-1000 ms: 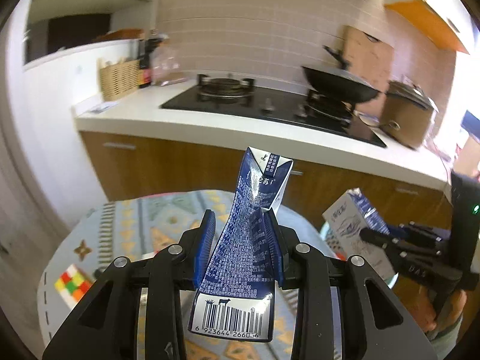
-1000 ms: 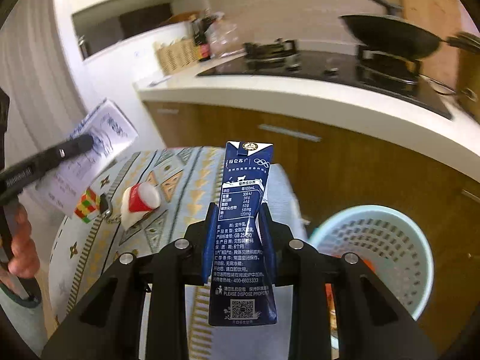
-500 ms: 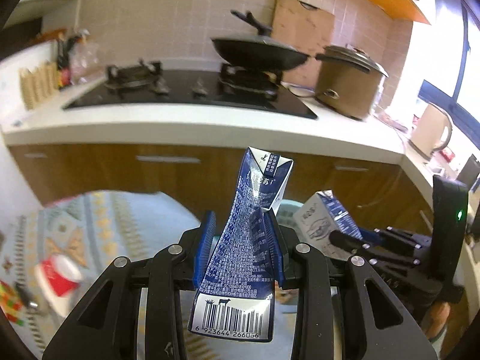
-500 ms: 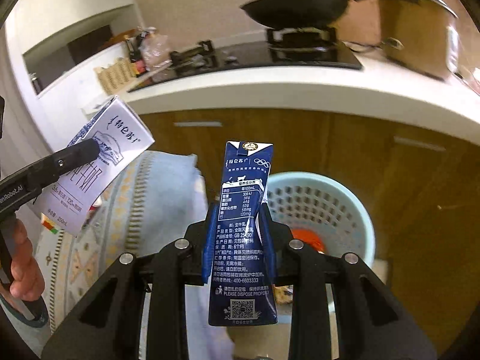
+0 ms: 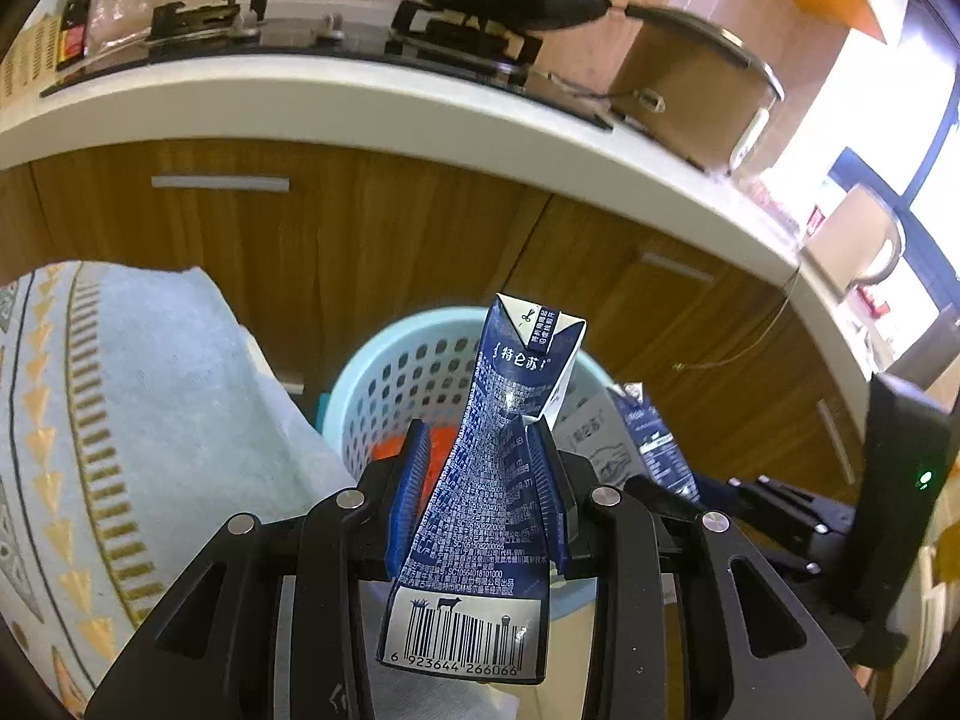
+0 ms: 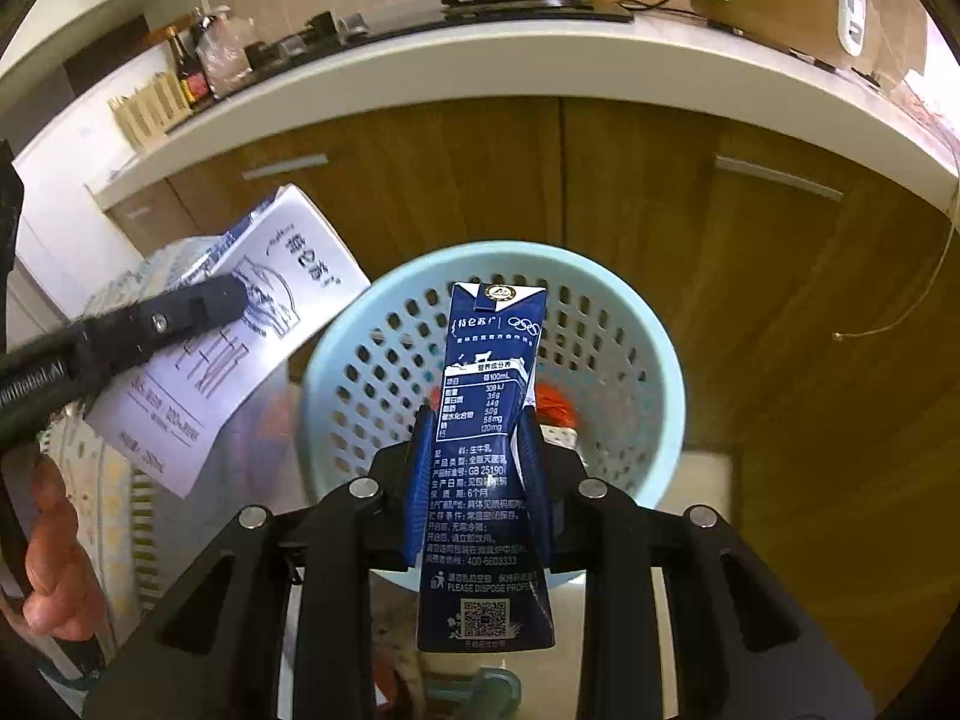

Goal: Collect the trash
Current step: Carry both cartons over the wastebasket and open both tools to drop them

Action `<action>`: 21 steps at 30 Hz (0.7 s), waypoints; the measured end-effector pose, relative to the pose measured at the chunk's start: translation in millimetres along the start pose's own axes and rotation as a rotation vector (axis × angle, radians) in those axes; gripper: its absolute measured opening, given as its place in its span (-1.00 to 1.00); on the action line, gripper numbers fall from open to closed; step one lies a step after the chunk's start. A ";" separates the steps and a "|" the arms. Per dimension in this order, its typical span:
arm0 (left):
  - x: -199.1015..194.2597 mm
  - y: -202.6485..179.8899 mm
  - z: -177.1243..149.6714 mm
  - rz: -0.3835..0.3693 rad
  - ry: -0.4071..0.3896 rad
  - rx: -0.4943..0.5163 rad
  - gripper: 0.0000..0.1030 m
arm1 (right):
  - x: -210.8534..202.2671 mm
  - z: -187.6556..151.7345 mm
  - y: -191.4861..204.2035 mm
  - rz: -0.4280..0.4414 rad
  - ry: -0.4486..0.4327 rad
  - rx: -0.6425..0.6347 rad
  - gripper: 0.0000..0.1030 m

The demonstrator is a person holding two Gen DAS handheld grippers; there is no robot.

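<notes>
Two milk cartons are in hand, one per gripper, and both grips sit at the waist of the pack. The left gripper point(image 5: 480, 468) has its blue pads closed on a crumpled dark-blue carton point(image 5: 486, 498), whose side walls have caved in where the pads press, so the body pinches to a narrow neck while the gabled top flares above and the barcode end hangs below. The right gripper point(image 6: 477, 456) is likewise clamped on a second carton point(image 6: 486, 462), flatter and straighter, its nutrition panel facing the camera and its lower end splaying slightly under the pads. Judging by how readily the walls fold, both are empty or nearly so: light, thin coated card, soft under pressure yet springy, with a slick printed skin. A mid-body pinch across the narrow faces looks right, since the collapsed walls give the pads a groove to seat in; a hold near the stiff folded top would likely slip. Beyond the jaws, both cartons hang over or just in front of the pale blue perforated basket point(image 6: 660, 372), which stands on the floor before the wooden cabinet doors point(image 6: 660, 192) and already holds something orange-red. A patterned tablecloth point(image 5: 120, 420) drapes to the left, and the white counter point(image 5: 360, 102) with its hob runs behind.
</notes>
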State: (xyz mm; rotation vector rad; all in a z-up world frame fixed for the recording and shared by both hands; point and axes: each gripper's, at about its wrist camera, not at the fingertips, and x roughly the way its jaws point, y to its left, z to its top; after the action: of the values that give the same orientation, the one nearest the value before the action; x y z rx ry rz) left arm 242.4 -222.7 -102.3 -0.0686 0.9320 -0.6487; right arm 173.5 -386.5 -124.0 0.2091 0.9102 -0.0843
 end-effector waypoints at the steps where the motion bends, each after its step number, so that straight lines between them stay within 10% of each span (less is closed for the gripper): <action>1: 3.7 -0.7 -2.3 0.003 0.007 0.000 -0.37 | 1.6 -0.7 -1.2 -0.002 0.005 0.002 -0.52; 8: 25.7 -1.0 -21.1 -0.004 0.061 -0.014 -0.41 | 10.4 -7.5 -0.5 -0.021 0.033 -0.004 -0.52; 12: 21.6 1.7 -23.0 -0.031 0.055 -0.017 0.09 | 16.1 -8.2 -3.9 -0.033 0.051 0.006 -0.50; 21: -6.1 3.9 -21.1 -0.032 0.002 -0.002 0.10 | 8.5 -4.5 -5.0 -0.009 0.027 0.023 -0.25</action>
State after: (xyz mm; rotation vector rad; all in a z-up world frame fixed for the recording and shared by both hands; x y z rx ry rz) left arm 225.7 -211.6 -112.0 -0.0843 0.9354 -0.6776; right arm 174.4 -390.3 -134.1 0.2282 0.9372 -0.1010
